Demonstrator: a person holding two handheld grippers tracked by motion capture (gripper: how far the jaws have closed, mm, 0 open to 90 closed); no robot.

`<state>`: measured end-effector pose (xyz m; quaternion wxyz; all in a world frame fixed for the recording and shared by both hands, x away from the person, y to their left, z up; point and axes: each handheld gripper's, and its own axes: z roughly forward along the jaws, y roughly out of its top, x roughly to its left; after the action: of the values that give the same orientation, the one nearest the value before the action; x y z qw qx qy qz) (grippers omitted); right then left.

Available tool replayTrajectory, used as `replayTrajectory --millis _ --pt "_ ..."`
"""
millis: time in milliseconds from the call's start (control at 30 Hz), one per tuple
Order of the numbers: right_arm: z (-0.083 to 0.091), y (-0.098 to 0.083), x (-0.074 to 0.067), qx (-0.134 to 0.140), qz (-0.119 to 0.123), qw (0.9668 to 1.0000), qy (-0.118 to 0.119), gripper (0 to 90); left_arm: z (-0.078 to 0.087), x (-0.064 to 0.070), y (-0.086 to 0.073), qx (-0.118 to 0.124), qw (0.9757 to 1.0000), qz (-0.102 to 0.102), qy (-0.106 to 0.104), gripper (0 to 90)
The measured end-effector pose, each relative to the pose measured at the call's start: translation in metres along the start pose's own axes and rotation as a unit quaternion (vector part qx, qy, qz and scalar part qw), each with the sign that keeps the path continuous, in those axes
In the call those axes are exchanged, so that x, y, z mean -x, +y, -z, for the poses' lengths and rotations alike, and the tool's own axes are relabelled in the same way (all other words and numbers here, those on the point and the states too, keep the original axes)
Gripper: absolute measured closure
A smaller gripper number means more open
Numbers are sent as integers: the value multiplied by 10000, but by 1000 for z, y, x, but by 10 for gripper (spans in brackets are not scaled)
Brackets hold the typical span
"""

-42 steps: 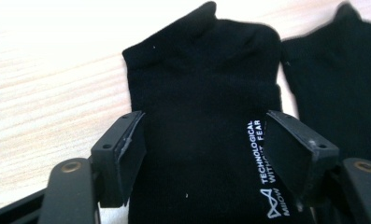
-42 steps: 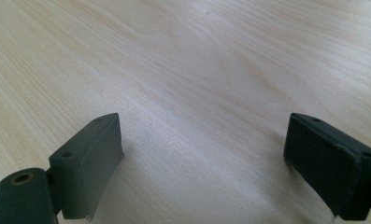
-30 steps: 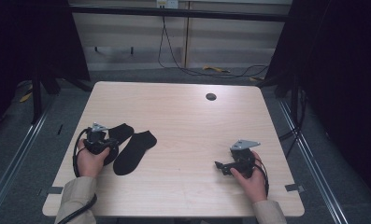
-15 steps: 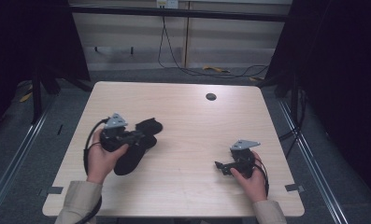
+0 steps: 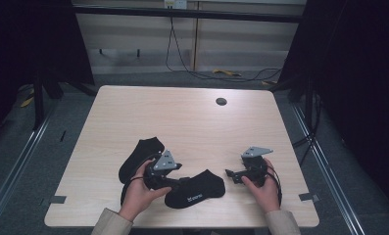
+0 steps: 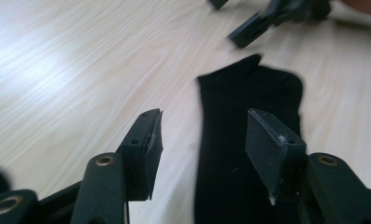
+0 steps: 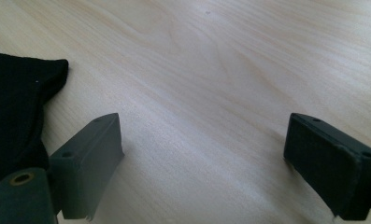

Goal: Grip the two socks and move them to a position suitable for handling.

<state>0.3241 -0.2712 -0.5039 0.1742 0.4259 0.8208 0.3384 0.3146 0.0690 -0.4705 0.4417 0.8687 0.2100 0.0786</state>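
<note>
Judging from the layout, pairing looks barely begun: both socks lie apart on the worktop (image 5: 192, 117), near sock (image 5: 197, 188) beneath the left gripper (image 6: 202, 144), right gripper (image 7: 202, 163) beside, all fingers apart, empty.

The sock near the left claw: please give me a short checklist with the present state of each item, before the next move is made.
1. Left claw open: ok, its jaws stand apart in the left gripper view.
2. Near sock between those jaws: cannot tell; it lies flat under and ahead of them, more toward the right jaw.
3. Right claw open and holding nothing: ok, bare table shows between its jaws.
4. Right claw off the near sock: ok, the sock's edge lies to one side in the right gripper view.
5. Second sock separate from the near one: cannot tell, the left hand covers the gap between them in the high view.
</note>
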Motion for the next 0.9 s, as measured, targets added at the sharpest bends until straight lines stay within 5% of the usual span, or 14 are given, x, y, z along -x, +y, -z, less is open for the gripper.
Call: replayTrajectory --millis 133,500,633,767,900 --pt "0 0 0 -8 -11 10000 -2 107 2 1 -10 -20 9999 142 -25 441" --pt "0 0 0 -9 -11 10000 -4 107 -2 30 -26 -449 9971 -209 -572 615" --pt "0 0 0 13 29 10000 2 108 -4 27 -31 -733 9960 -365 -348 623" --pt "0 0 0 11 28 10000 5 107 2 15 -34 -722 9971 -204 -84 571" --pt "0 0 0 11 27 10000 5 107 11 1 -33 -438 9990 85 70 461"
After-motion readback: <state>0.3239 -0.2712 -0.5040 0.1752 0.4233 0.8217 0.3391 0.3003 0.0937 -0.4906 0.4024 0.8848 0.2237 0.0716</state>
